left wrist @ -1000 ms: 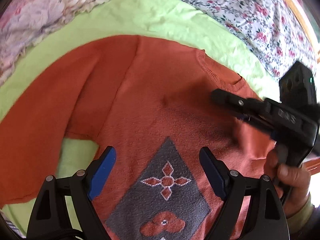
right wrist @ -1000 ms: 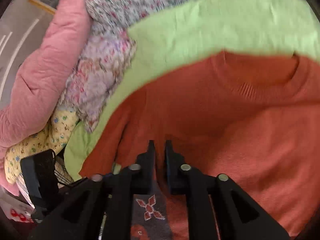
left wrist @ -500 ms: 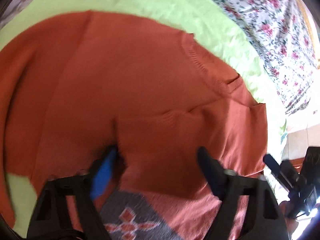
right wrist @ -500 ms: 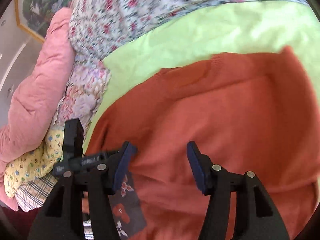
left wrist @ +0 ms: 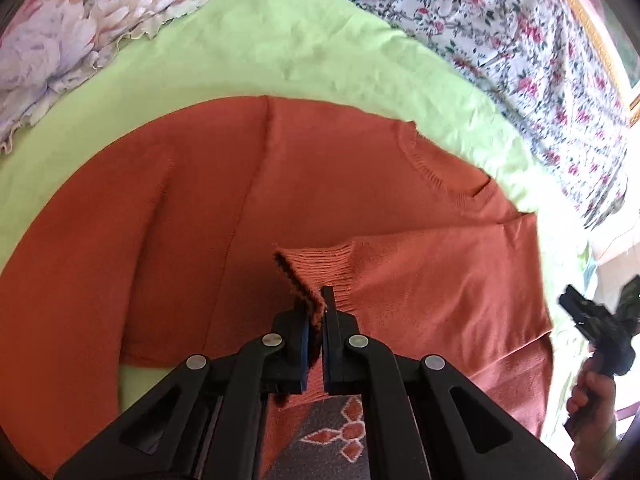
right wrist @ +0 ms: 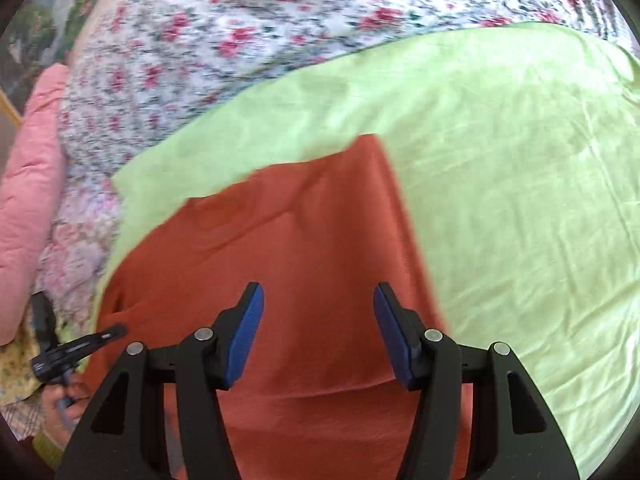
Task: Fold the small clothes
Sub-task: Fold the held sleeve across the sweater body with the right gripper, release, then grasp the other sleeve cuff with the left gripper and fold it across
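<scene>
- Left gripper [left wrist: 322, 320] pinches the ribbed cuff [left wrist: 320, 268] of the sweater [left wrist: 200, 240], jaws pressed together on the knit, near the garment's middle.
- Right gripper [right wrist: 318, 336] hangs spread and empty over the sweater's flat body, with its folded edge at one o'clock.
- Sweater lies on the green sheet [left wrist: 280, 40], collar [left wrist: 440, 172] at two o'clock from the left jaws, one sleeve [left wrist: 440, 280] already laid across.
- Best handling, as I judge it: keep the cuff low, draw it straight, and let the free gripper pin the fold against bunching.
- Floral bedding [right wrist: 240, 40] rings the sheet from ten to one o'clock.
</scene>
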`<state>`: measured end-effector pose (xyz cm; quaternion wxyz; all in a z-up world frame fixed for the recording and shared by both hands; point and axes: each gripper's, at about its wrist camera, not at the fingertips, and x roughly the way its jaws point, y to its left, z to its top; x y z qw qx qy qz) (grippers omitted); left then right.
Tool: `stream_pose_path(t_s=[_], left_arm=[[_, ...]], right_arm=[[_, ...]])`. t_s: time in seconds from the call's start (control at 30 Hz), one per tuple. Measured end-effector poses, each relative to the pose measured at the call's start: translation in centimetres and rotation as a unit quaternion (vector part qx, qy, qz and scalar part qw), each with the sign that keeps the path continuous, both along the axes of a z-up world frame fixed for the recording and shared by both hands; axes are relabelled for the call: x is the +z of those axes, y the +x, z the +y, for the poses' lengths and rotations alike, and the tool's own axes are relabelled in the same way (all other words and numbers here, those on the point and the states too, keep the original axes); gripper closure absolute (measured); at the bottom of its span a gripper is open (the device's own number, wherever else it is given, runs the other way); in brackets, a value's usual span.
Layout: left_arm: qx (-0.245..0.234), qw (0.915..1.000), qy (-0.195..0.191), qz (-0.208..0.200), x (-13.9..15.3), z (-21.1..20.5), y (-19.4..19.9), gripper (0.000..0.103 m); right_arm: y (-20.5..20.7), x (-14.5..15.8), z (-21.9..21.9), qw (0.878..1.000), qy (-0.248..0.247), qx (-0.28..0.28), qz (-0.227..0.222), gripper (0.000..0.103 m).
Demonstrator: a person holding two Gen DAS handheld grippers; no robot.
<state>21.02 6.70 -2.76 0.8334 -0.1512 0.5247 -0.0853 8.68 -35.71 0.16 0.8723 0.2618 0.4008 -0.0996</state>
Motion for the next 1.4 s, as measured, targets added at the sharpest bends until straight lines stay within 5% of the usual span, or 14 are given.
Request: stream_pose_path(t_s=[0.33,0.4,0.43,0.6,0.77,0.9,1.1,1.27,1.4], left_arm=[[-0.014,0.9997,0.020,0.005,0.0,-0.4,-0.3,0.101],[-0.014,0.9996,0.026,0.003,0.1,-0.6,-0.2,0.101],[-0.013,0.9996,0.026,0.000,0.2,-0.6,-0.1,0.101],[0.005,0.9973,0.067,0.031,-1.8,-0.1,0.6,0.098],[0.023,0.9990,0.028,0.028,-0.8,1.9,-1.4,0.093],[0.040,0.9986,0.000,0.035,-0.5,3.8,-4.0,0.091],[0.082,0.9952,-0.029,0.046,-0.5,7.1,-9.3,0.088],[0.137,0.9879,-0.054,0.047,-0.6,11.3,-14.6,0.068],[0.221,0.9709,-0.080,0.046,-1.2,16.3,-18.9,0.055]], right_arm=[[5.7,-3.6,-3.4,0.994,-0.058,0.004,0.088,0.045],[6.7,-4.7,-3.5,0.991,-0.065,0.019,0.115,0.083],[7.0,-4.6,-3.4,0.989,-0.081,0.025,0.121,0.091],[8.0,-4.6,-2.8,0.983,-0.112,0.032,0.139,0.090],[6.7,-2.3,-2.7,0.993,-0.070,0.005,0.098,0.066],[4.5,0.3,-0.2,0.997,-0.053,0.022,0.052,0.065],[2.5,0.5,5.6,0.997,-0.021,0.062,0.041,0.065],[1.2,-0.2,10.5,0.993,-0.013,0.105,0.052,0.060],[0.9,-0.5,13.1,0.991,-0.015,0.122,0.057,0.050]])
